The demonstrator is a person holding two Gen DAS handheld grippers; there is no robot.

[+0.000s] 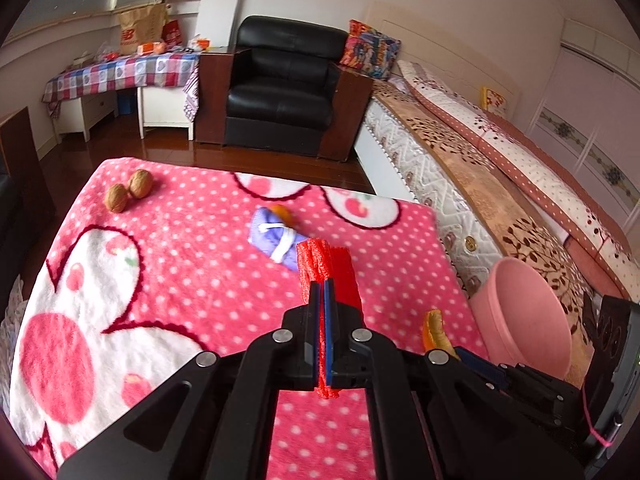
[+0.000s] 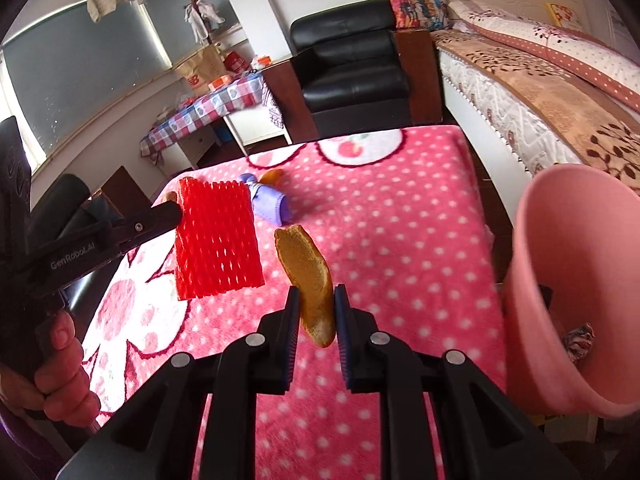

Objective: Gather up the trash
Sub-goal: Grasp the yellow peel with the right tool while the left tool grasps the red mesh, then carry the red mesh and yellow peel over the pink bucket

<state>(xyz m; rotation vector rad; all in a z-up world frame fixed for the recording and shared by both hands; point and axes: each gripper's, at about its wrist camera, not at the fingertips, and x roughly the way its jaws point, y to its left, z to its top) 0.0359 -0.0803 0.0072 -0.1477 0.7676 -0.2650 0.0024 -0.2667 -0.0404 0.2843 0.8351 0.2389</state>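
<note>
Above the pink dotted blanket (image 1: 180, 280), my left gripper (image 1: 323, 286) is shut on a red foam net sleeve (image 1: 328, 264). From the right wrist view the net (image 2: 218, 240) hangs from the left gripper (image 2: 176, 210), clear of the blanket. My right gripper (image 2: 317, 294) is shut on a curved orange peel (image 2: 308, 268), also lifted; the same peel (image 1: 434, 330) shows low right in the left view. A pink bin (image 2: 572, 280) stands off the blanket's right edge, with crumpled trash inside. A purple rolled cloth (image 1: 276, 240) and another orange piece (image 1: 282, 212) lie mid-blanket.
Two walnuts (image 1: 128, 190) rest at the blanket's far left corner. Beyond it are a black armchair (image 1: 280, 84), a table with a checked cloth (image 1: 120, 76) and a bed (image 1: 500, 168) on the right. A person's hand (image 2: 60, 360) grips the left tool's handle.
</note>
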